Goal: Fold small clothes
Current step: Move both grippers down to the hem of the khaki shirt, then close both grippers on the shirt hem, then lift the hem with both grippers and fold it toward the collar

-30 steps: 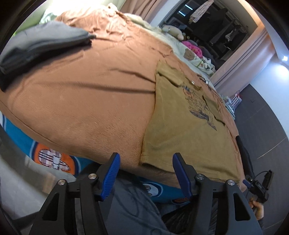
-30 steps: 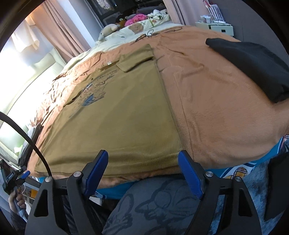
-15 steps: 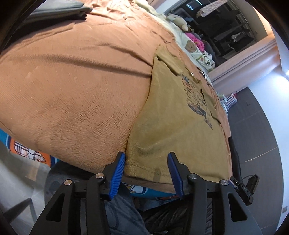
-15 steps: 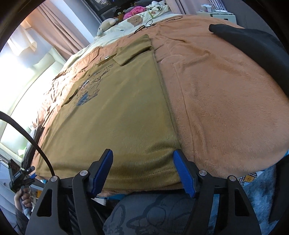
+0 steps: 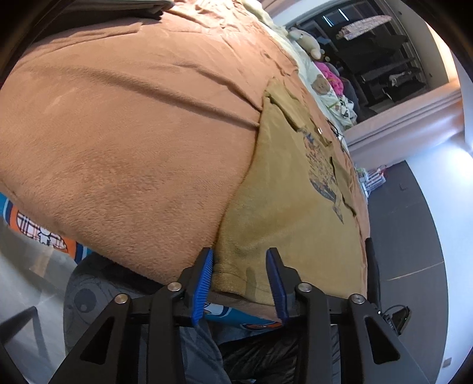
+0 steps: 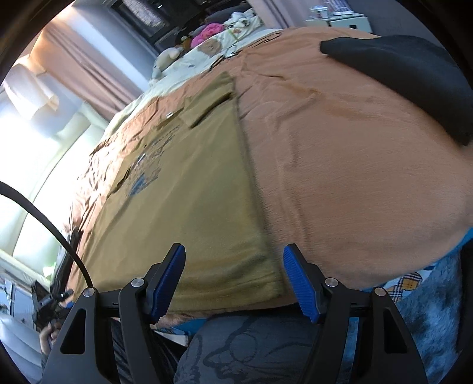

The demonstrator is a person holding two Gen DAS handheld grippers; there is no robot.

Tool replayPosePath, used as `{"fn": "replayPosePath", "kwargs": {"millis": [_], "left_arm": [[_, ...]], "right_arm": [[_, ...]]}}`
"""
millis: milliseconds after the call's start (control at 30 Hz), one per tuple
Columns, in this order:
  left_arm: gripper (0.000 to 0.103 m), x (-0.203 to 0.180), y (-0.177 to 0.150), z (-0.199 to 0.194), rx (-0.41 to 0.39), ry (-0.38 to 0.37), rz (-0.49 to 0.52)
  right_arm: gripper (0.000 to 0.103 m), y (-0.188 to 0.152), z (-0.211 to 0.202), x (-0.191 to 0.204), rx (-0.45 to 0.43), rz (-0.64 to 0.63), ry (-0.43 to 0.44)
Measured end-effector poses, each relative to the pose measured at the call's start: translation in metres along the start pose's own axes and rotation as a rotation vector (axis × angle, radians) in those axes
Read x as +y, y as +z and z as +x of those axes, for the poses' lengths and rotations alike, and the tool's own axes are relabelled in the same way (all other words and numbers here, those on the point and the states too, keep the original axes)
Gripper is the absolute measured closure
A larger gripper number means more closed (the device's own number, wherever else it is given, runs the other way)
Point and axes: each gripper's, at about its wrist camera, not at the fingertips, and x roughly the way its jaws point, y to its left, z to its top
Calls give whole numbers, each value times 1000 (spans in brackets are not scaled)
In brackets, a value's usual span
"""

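Fingers on both grippers: black arms, ribbed blue pads. Left gripper (image 5: 240, 277) jaws part open and have just been closing, straddling the near left hem corner of the shirt (image 5: 295, 189); pads not seen pressing the cloth, so nothing gripped. Right gripper (image 6: 235, 277) jaws stand wider, one pad either side of the near right hem corner; they narrowed slightly and then held, and no contact is visible.

Shirt (image 6: 183, 212): olive-tan knit, soft matte nap, laid flat face up with the hem at the near bed edge. Faded blue-grey print on the chest, both sleeves folded in over the body, small metallic spot near the collar. Stitched hem band, a small crease at the left corner.

Surface: bed with a rust-brown fleece blanket (image 5: 127, 141), short plush pile, long shallow wrinkles. Blue cartoon-print sheet (image 5: 38, 227) shows below the blanket edge. Black fabric item (image 6: 414, 73) lies on the blanket at far right, well apart from the shirt. Folded grey clothes (image 5: 118, 6) at far left, mostly cut off.

Room: plush toys (image 5: 307, 41) and pink fabric at the head end, beige curtains (image 6: 88, 73), bright window, dark grey floor (image 5: 414, 236).
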Motion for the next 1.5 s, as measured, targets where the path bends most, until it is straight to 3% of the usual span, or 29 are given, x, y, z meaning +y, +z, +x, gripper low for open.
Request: {"fn": "replayPosePath", "kwargs": {"millis": [333,467,667,700,767,900,1233,1500], "left_arm": [[67,5,-6,-4,-7,8,-12],[67,6,-5,0,-22,1,-32],[67,4,-10,1,-42,4,-46],[67,4,-12,1,-43,0,-49],[68,6,-14,1,-52,-7,-53],[92,15,-13,0,-49,7,-86],[98,5,-15,-23,-59,-38,-51],[97,1,-18,-19,-34,-26,-42]], "right_arm": [[41,-8,0,-10,42,37,7],[53,-3,3,-10,73,27,45],[54,2,9,-15,79,17,51],[56,4,10,-15,78,15,48],[77,1,10,-12,77,-10,12],[97,1,12,3,86,-33,-21],[100,-1,-19,23,19,-72,-24],[101,-12,-36,4,-7,-40,-9]]}}
